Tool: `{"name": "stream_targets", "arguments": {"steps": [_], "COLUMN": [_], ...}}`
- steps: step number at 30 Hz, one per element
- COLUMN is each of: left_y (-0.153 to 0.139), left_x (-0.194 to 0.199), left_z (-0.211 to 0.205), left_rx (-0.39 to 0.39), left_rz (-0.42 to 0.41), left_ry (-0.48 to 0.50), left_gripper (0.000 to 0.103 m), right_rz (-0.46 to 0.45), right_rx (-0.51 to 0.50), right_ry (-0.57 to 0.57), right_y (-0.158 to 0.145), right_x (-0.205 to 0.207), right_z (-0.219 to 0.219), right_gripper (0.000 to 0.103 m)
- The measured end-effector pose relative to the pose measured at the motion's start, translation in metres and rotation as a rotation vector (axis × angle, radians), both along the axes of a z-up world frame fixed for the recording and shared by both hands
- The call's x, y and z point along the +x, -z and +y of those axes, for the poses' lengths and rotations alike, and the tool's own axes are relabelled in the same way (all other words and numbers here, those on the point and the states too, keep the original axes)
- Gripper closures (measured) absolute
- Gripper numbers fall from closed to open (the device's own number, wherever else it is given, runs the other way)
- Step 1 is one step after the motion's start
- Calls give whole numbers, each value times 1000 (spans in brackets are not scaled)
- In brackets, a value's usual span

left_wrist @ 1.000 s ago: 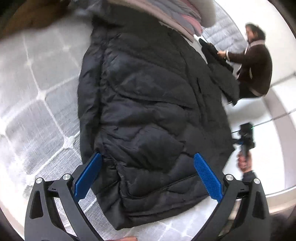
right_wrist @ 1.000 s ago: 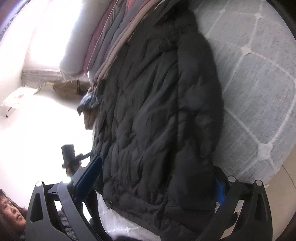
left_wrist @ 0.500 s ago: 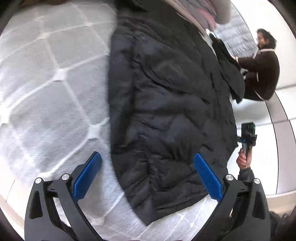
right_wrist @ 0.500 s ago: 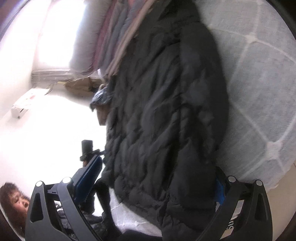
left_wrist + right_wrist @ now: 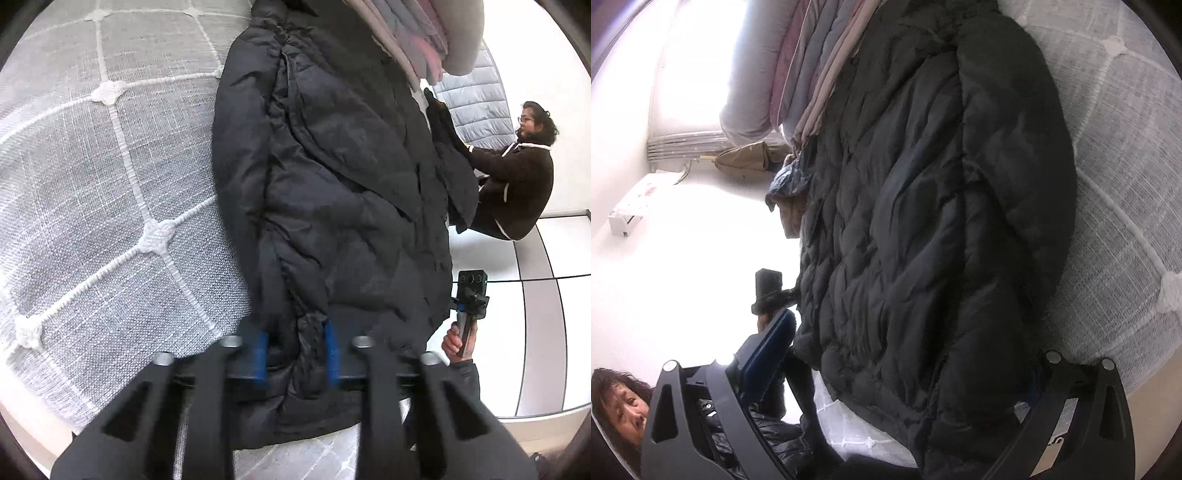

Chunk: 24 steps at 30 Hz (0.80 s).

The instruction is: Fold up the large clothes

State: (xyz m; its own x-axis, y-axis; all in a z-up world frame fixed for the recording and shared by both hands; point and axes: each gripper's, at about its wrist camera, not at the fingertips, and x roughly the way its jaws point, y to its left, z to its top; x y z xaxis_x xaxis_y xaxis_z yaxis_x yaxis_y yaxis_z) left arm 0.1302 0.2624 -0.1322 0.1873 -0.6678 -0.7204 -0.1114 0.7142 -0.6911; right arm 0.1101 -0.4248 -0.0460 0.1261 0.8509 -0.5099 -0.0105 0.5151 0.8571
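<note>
**Black jacket on a grey bed, one hem corner pinched**

A grey woven mattress [image 5: 110, 192] with white stitched lines carries the work, in a pale-floored room. A black puffer jacket [image 5: 332, 177] lies flat along it, its far end beside a stack of folded bedding [image 5: 424, 44].

The left gripper [image 5: 295, 354] has just been closing, and its blue fingers [image 5: 260, 354] now clench a bunched ridge of the jacket's near hem between them.

The right gripper [image 5: 905, 373] has just narrowed slightly but stands wide. The jacket's other hem corner lies between its fingers [image 5: 768, 343]; the far finger is hidden behind the fabric, so I cannot tell whether it touches, and the near one stands clear of the cloth.

Off the bed's edge, a second person [image 5: 517, 173] in a dark top handles another dark garment [image 5: 454, 162].
</note>
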Motion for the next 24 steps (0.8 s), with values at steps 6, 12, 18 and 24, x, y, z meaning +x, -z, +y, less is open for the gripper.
{"name": "stream_targets", "arguments": {"steps": [6,12,18,24], "left_y": [-16,-66,-130,-153], "left_x": [-2,-6,-20,-67], "left_z": [-13,-28,-22,-7], "left_rx": [82,134,122,151], "left_rz": [-57,-176,-285,-268], "left_ry": [28,35,49,74], "left_gripper": [94,96,96,96], "right_rz": [-12,-128,-222,-212], "right_rx": [-100,-32,37,40], "right_ry": [130,197,133,59], "right_y": [0,-46,-106,-122], "right_x": [-25,-41,-66,-122], "right_z": [-2,13,44,69], "right_gripper": [83,88,88,88]}}
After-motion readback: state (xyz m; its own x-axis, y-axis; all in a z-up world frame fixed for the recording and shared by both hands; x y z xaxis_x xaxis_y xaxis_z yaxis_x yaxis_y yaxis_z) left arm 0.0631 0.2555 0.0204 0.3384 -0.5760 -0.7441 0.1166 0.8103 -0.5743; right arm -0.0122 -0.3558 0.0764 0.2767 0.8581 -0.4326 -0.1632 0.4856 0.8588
